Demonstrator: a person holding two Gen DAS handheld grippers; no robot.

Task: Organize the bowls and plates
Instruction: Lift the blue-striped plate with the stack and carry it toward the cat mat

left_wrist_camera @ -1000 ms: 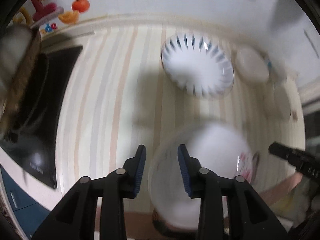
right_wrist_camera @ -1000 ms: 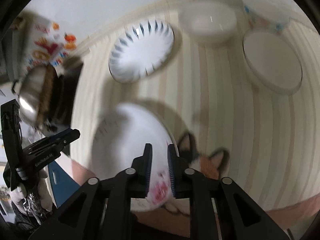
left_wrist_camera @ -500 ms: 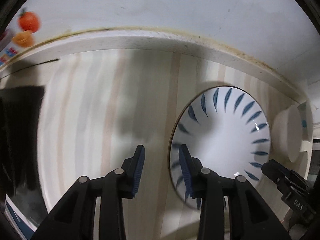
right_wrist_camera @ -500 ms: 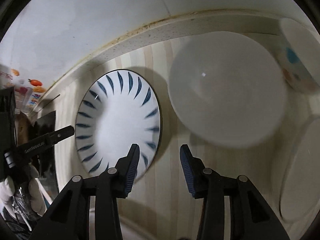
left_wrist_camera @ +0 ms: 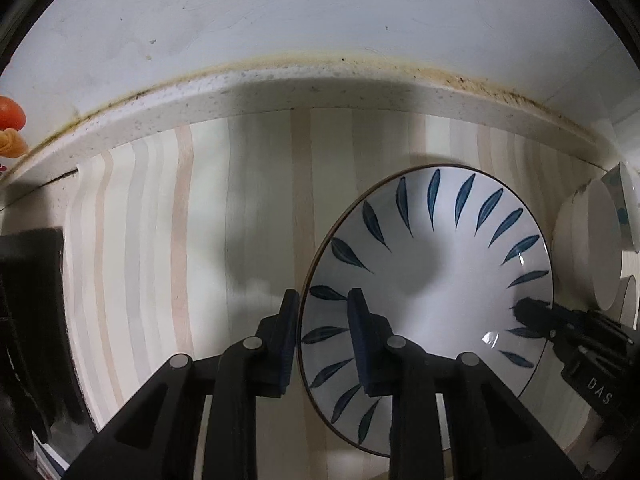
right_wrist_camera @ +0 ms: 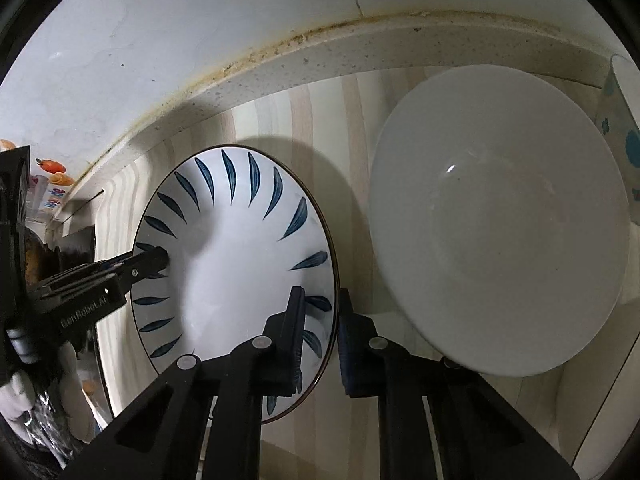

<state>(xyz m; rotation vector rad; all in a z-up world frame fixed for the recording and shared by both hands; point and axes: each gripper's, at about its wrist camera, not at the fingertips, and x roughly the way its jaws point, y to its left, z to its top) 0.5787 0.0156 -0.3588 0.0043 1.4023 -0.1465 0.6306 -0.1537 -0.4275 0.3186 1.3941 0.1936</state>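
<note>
Noted striped table [left_wrist_camera: 168,248] against the wall, bearing dishes not yet stacked. Found plain white bowl [right_wrist_camera: 496,216] standing alone, just right of blue-leaf plate [left_wrist_camera: 436,264] lying flat near the back edge. Spotted a patterned cup [right_wrist_camera: 624,136] at far right. Saw left hand-held gripper [left_wrist_camera: 323,312] straddling the plate's left rim, jaws closing, rim between the pads, contact not confirmed. Saw right hand-held gripper [right_wrist_camera: 322,316] straddling the opposite rim, jaws likewise closing. Judged sorting barely begun: plate not lifted, bowl untouched, grouping of all pieces left to do.
</note>
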